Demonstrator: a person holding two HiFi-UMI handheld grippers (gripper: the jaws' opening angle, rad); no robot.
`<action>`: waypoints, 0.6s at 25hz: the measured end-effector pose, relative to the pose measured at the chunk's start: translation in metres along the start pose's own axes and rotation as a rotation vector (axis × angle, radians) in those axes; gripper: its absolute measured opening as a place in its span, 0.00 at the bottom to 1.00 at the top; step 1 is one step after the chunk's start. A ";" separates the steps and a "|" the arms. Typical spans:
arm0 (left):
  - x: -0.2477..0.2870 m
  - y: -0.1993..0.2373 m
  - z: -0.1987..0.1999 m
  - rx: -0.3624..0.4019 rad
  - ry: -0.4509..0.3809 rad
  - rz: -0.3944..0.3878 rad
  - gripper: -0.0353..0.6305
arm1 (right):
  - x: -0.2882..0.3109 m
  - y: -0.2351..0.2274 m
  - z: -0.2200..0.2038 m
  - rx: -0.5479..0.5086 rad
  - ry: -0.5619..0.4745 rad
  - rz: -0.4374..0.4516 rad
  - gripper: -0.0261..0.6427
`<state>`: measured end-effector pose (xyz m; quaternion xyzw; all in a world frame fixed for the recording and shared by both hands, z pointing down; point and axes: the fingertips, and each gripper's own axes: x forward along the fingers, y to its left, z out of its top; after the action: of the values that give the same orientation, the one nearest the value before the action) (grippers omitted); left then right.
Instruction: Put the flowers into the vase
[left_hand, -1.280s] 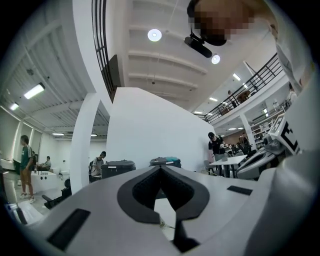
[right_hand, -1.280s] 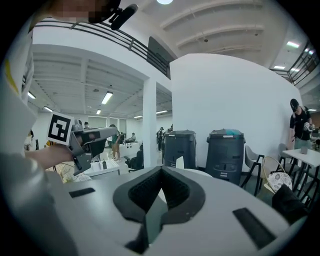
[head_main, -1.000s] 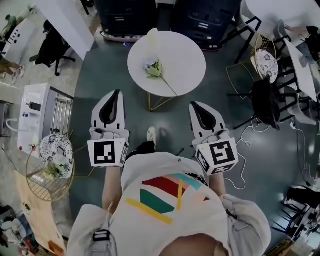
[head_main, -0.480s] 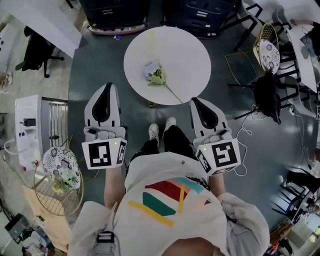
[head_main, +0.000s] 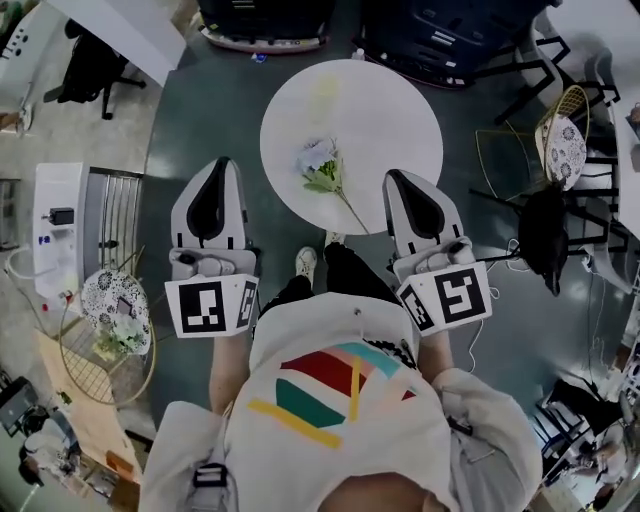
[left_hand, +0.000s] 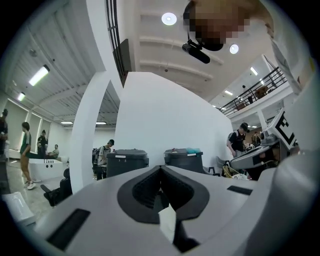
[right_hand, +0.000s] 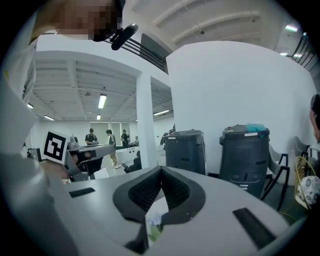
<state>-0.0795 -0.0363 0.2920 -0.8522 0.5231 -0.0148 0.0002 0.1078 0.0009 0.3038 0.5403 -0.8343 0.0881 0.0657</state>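
- Round white table (head_main: 390, 110), standing on dark grey floor (head_main: 200, 130).
- 1 pale flower with green leaves and thin stem (head_main: 322, 170), lying flat on tabletop, stem reaching toward near rim.

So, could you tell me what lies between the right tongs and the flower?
Only bare table, as the head view shows; the right tongs hang over its rim, right of the flower.

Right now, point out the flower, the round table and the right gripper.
flower (head_main: 322, 170), head view, on its leafy head.
round table (head_main: 390, 115), head view, on bare top.
right gripper (head_main: 393, 177), head view, at the tips of its fingers.
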 end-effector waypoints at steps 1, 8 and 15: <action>0.007 0.000 0.002 0.010 0.001 0.018 0.06 | 0.009 -0.006 0.003 0.003 -0.008 0.022 0.05; 0.048 -0.007 0.012 0.057 0.012 0.103 0.06 | 0.052 -0.036 0.007 0.059 -0.003 0.239 0.05; 0.064 0.005 0.003 0.069 0.033 0.115 0.06 | 0.077 -0.049 0.041 0.137 -0.265 0.210 0.69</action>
<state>-0.0549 -0.0953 0.2904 -0.8199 0.5702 -0.0469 0.0215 0.1202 -0.0966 0.2832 0.4603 -0.8795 0.0794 -0.0913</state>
